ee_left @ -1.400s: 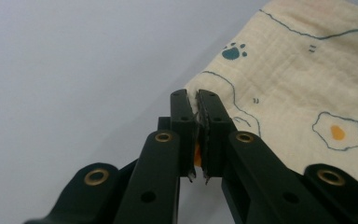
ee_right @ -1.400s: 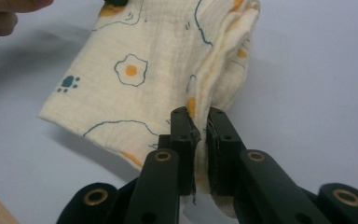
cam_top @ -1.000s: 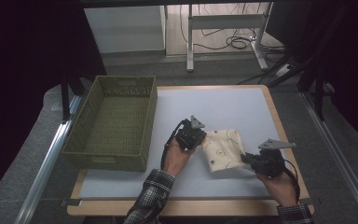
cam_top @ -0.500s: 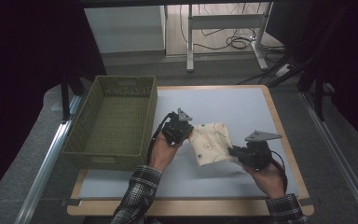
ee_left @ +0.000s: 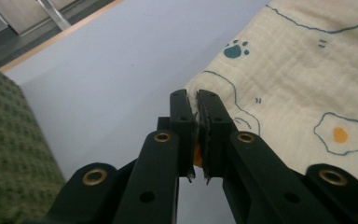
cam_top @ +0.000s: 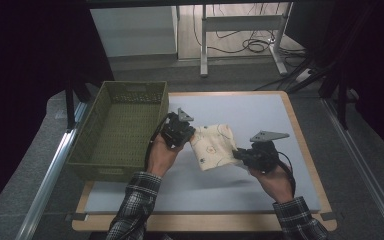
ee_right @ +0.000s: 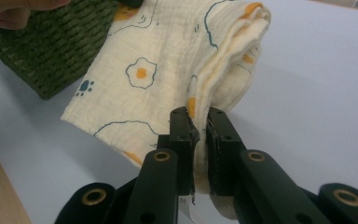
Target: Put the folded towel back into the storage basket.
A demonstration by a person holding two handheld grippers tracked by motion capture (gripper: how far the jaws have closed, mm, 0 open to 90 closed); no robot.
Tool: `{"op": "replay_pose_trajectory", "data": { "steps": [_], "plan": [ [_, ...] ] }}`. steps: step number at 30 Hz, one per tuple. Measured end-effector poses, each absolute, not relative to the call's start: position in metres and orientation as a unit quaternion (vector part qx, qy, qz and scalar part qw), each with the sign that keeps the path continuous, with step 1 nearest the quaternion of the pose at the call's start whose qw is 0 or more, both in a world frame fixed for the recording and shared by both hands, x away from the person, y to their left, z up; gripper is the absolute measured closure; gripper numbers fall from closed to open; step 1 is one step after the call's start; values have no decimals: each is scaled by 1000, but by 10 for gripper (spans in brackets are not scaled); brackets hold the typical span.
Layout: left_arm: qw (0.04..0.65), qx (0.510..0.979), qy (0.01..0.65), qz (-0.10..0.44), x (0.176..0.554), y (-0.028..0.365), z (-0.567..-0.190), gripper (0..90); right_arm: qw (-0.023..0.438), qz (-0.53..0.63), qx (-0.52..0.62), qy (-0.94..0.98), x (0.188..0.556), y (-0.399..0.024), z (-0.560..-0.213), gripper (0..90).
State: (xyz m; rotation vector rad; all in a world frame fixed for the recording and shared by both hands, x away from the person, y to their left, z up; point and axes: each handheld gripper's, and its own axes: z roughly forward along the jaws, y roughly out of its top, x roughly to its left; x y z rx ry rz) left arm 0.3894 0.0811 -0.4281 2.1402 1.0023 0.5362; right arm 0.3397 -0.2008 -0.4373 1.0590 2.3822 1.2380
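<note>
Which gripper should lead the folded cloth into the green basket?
Left. The left gripper pinches the cloth on the edge beside the green basket; the right gripper holds its far edge.

Plaid sleeves (cam_top: 136, 200); black grippers with brass-ringed screws (ee_left: 94, 177).

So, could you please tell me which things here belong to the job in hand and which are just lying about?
In the job:
- cloth, folded, held off the table
- left gripper, shut on one edge of it
- right gripper, shut on the other edge
- basket, beside the cloth, likely its destination

Lying about:
- cables on the floor
- desk frame behind the table
</note>
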Motion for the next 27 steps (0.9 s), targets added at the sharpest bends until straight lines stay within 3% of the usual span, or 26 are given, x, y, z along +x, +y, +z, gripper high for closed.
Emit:
{"op": "replay_pose_trajectory", "data": {
  "steps": [27],
  "plan": [
    [345,787,444,256,385,190,-374,855,107,451,312,829,376,-97,-390,821]
  ]
}}
